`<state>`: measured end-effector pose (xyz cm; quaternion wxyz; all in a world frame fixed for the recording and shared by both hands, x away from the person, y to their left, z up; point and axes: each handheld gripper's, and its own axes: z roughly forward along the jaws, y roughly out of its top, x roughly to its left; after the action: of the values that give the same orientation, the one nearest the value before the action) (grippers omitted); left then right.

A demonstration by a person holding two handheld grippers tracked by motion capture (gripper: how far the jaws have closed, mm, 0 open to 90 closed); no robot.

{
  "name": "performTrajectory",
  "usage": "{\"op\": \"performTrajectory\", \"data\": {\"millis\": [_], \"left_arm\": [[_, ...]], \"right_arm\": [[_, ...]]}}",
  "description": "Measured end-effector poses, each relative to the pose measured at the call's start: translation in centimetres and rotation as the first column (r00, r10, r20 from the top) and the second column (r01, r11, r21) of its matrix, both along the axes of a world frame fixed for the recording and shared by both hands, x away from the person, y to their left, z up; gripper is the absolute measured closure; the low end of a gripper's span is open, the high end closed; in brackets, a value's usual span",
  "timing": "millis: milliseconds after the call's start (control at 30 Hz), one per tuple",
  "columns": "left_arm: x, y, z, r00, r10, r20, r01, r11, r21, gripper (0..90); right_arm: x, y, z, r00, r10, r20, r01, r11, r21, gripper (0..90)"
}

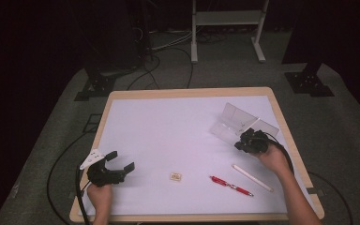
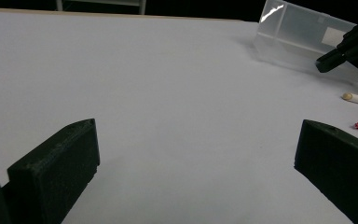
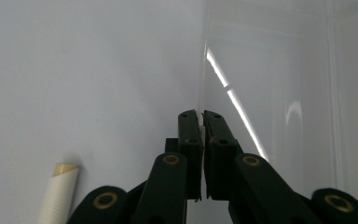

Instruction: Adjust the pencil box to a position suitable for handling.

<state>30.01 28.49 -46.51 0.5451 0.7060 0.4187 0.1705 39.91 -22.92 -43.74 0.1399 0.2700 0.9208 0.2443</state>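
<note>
A clear plastic case (image 1: 234, 122) lies open at the table's right. My right gripper (image 1: 244, 138) is at its near edge, and in the right gripper view my right gripper (image 3: 200, 114) is shut on the thin edge of the clear case (image 3: 284, 93). My left gripper (image 1: 121, 161) rests at the front left, open with nothing between its fingers. Its view shows the left gripper (image 2: 198, 144) wide apart over bare white table, with the case (image 2: 303, 42) and the right gripper (image 2: 331, 60) far off.
A white stick (image 1: 252, 177) and a red pen (image 1: 230, 185) lie near the front right, and the stick (image 3: 58, 196) sits just left of my right gripper. A small tan square (image 1: 176, 176) lies front centre. The white mat ends at a wooden rim (image 1: 187, 92).
</note>
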Motion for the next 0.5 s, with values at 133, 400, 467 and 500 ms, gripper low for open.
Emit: {"op": "performTrajectory", "data": {"millis": [133, 400, 467, 500], "left_arm": [[0.0, 0.1, 0.0, 1.0000, 0.003, -0.002, -0.003, 1.0000, -0.005, 0.0], [0.1, 0.3, 0.0, 0.9998, 0.003, -0.017, -0.003, 0.9998, -0.022, 0.0], [0.1, 0.3, 0.0, 0.9999, 0.002, -0.016, -0.003, 0.9997, -0.023, 0.0], [0.1, 0.3, 0.0, 0.9999, 0.002, -0.015, -0.002, 0.9998, -0.019, 0.0]], "right_arm": [[-0.2, 1.0, 1.2, 0.9983, 0.051, 0.027, -0.051, 0.999, -0.007, 86.4], [-0.2, 2.9, 2.6, 0.9924, 0.114, 0.047, -0.113, 0.993, -0.016, 86.3], [-0.2, 3.3, 2.8, 0.9905, 0.129, 0.048, -0.128, 0.992, -0.013, 86.2], [-0.2, 3.4, 2.9, 0.9897, 0.136, 0.045, -0.135, 0.991, -0.005, 86.2]]}}
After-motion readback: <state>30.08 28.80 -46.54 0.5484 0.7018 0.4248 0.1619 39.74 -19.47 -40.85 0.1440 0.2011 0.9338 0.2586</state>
